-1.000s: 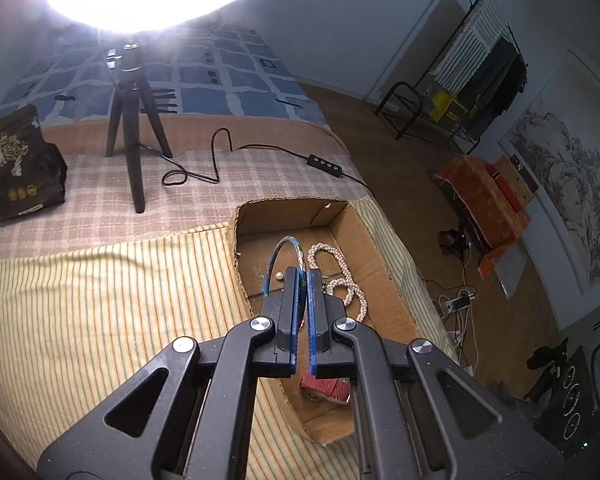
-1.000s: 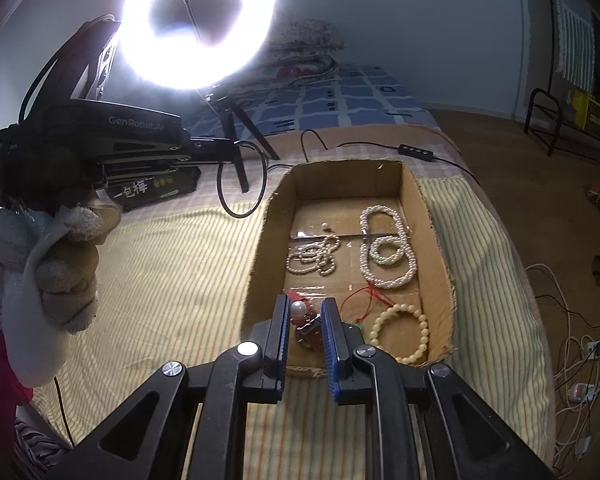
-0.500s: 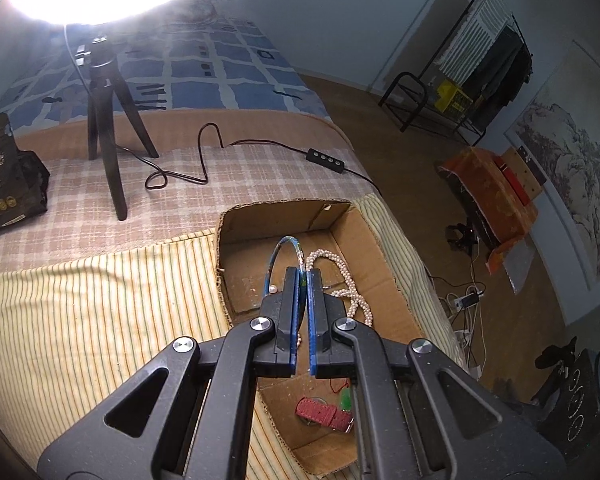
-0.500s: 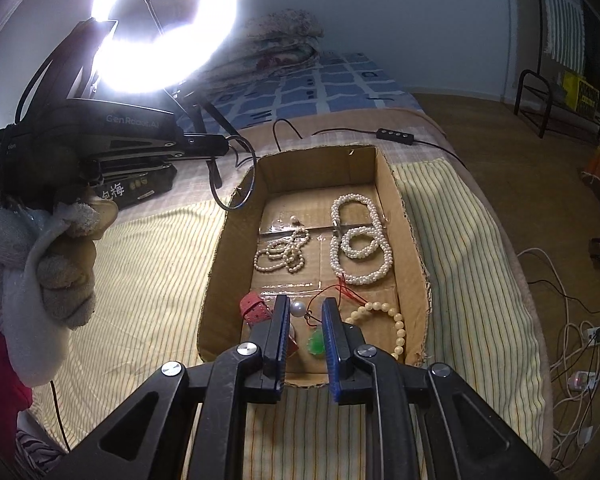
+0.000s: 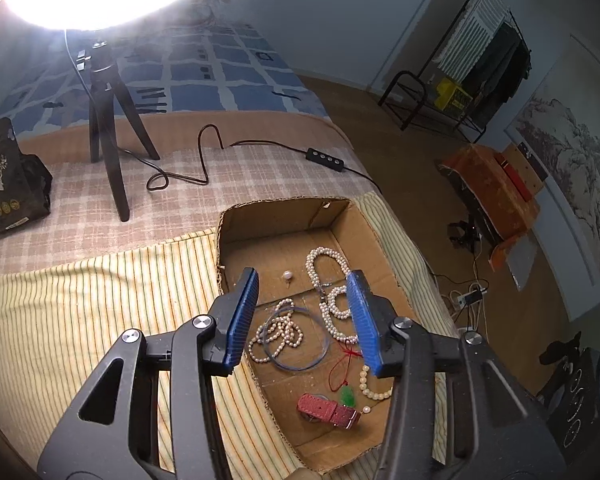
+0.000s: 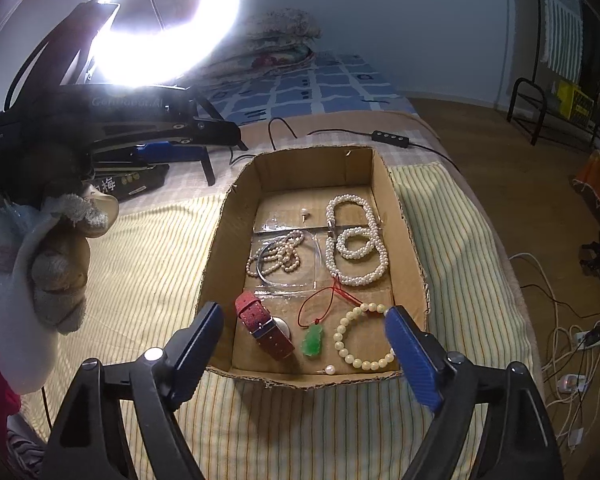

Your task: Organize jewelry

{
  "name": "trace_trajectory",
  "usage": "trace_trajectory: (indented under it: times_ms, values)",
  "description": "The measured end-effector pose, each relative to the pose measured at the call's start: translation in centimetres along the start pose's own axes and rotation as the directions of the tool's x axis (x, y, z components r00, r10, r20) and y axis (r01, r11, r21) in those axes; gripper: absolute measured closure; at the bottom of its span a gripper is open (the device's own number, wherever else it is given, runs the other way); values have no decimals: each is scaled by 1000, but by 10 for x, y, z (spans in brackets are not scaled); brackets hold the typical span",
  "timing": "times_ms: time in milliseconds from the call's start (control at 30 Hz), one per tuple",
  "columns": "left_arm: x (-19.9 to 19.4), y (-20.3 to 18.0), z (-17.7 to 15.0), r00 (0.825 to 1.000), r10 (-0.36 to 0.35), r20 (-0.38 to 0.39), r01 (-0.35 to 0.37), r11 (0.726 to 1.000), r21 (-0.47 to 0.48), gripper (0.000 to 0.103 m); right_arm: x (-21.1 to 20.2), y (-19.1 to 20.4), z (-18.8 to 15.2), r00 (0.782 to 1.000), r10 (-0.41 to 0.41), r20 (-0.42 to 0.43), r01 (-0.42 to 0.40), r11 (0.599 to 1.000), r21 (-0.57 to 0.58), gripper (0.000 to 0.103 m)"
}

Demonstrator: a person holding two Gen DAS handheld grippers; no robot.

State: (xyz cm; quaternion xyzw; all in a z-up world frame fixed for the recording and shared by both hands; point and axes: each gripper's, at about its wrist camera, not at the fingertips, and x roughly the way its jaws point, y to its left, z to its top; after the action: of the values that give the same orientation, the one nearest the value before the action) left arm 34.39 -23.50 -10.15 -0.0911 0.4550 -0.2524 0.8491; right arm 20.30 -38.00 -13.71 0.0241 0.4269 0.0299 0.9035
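Note:
A shallow cardboard box (image 6: 404,216) (image 5: 236,236) on the striped bedspread holds the jewelry. In it lie a thick pearl rope (image 6: 356,240) (image 5: 332,304), a thin pearl strand (image 6: 278,256) (image 5: 276,332) with a clear blue bangle (image 5: 300,360), a red watch (image 6: 264,328) (image 5: 328,410), a green pendant on red cord (image 6: 313,341) (image 5: 347,396), a cream bead bracelet (image 6: 364,336) (image 5: 374,384) and loose pearls (image 6: 330,369) (image 5: 287,275). My left gripper (image 5: 302,314) is open and empty above the box. My right gripper (image 6: 304,344) is open and empty over the box's near end.
A ring light on a black tripod (image 5: 108,136) stands behind the box, its cable and switch (image 5: 326,158) across the checked cloth. A black bag (image 5: 8,184) lies at the left. The bed edge drops to the floor at the right, with cables (image 6: 572,344).
Both grippers have opened. The left let go of the blue bangle, which now lies in the box by the thin pearl strand. The right released the pearl and watch.

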Motion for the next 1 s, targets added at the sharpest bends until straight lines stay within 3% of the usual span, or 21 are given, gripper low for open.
trace_trajectory:
  times_ms: [233, 300, 367, 867, 1000]
  values:
    - [-9, 2, -1, 1000, 14, 6, -14, 1000, -5, 56, -4, 2, 0, 1000, -25, 8, 25, 1000, 7, 10]
    - [-11, 1, -1, 1000, 19, 9, -19, 1000, 1, 47, -6, 2, 1, 999, -38, 14, 38, 999, 9, 7]
    - [-14, -1, -3, 1000, 22, 18, -22, 1000, 4, 45, -10, 0, 0, 999, -49, 23, 48, 999, 13, 5]
    - [-63, -7, -19, 998, 50, 48, -52, 998, 48, 44, -41, -2, 3, 992, -91, 82, 87, 995, 50, 0]
    - [-88, -9, -27, 994, 77, 79, -83, 993, 82, 32, -52, 0, 2, 989, -107, 102, 102, 993, 60, 0]
